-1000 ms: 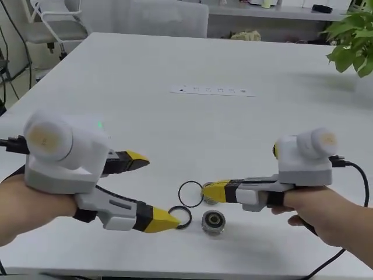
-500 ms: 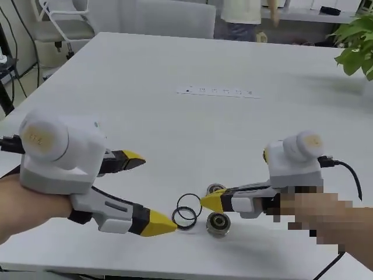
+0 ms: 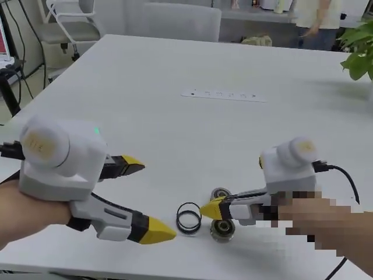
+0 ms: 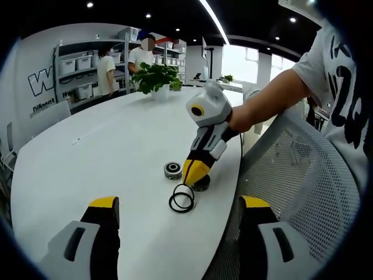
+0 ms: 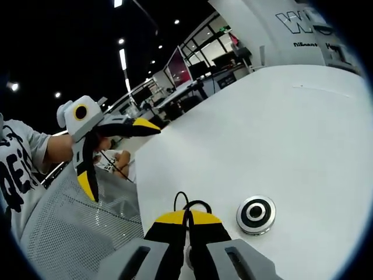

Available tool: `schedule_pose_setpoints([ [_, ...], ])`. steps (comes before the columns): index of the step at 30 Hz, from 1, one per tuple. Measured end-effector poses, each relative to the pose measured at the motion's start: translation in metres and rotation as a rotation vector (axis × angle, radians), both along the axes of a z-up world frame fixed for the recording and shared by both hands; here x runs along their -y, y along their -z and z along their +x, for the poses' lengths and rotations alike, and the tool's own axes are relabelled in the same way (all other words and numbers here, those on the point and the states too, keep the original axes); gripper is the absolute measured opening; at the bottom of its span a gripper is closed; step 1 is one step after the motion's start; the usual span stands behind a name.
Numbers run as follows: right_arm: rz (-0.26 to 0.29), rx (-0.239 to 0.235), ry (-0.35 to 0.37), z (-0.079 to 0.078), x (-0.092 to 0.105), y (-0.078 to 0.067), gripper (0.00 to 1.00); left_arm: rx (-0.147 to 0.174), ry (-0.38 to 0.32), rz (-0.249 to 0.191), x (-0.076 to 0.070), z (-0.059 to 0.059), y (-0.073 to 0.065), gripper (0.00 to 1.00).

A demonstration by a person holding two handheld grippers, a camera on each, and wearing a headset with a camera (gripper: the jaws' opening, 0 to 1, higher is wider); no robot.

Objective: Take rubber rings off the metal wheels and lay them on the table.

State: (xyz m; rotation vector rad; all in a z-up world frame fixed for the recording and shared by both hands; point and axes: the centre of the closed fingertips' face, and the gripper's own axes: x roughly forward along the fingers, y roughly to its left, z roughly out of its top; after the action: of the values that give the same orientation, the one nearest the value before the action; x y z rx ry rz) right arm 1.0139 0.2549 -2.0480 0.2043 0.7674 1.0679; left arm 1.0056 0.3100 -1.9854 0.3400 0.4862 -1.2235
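White tabletop (image 3: 192, 134) runs away from us toward a grey chair (image 3: 180, 20) at twelve o'clock and a leafy plant (image 3: 358, 52) at two o'clock. A thin strip of small marks (image 3: 223, 94) is set in its middle.

Near our edge, at six o'clock in the head view, two black rubber rings (image 3: 189, 218) lie flat on the surface, overlapping each other. Just beside them sit a metal wheel (image 3: 220, 192) at their two o'clock and a second metal wheel (image 3: 223, 230) at their four o'clock.

Our right tool (image 3: 211, 209) reaches in from three o'clock with its yellow jaws pressed together. Its tip hovers over the gap between the two wheels and points at the rings. In the right gripper view a thin black loop shows just past the closed tip, but we cannot tell whether the jaws pinch a ring or merely sit in front of it. One wheel lies flat at three o'clock of the tip there.

Our left tool (image 3: 145, 197) hangs at eight o'clock with its jaws spread wide apart. Its lower yellow tip is just beside the rings, at their nine o'clock, and apart from them. In the left gripper view the rings lie ahead at twelve o'clock, framed between the two open jaws, and the right tool's tip sits over a wheel just beyond them.
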Motion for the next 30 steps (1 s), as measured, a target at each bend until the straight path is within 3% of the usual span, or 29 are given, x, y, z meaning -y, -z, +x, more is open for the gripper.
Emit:
schedule_pose_setpoints([
  [30,-0.078,-0.005,0.013,0.008,0.005,0.018,0.0,-0.01,-0.024,0.008,-0.003,-0.001,0.005,0.81],
])
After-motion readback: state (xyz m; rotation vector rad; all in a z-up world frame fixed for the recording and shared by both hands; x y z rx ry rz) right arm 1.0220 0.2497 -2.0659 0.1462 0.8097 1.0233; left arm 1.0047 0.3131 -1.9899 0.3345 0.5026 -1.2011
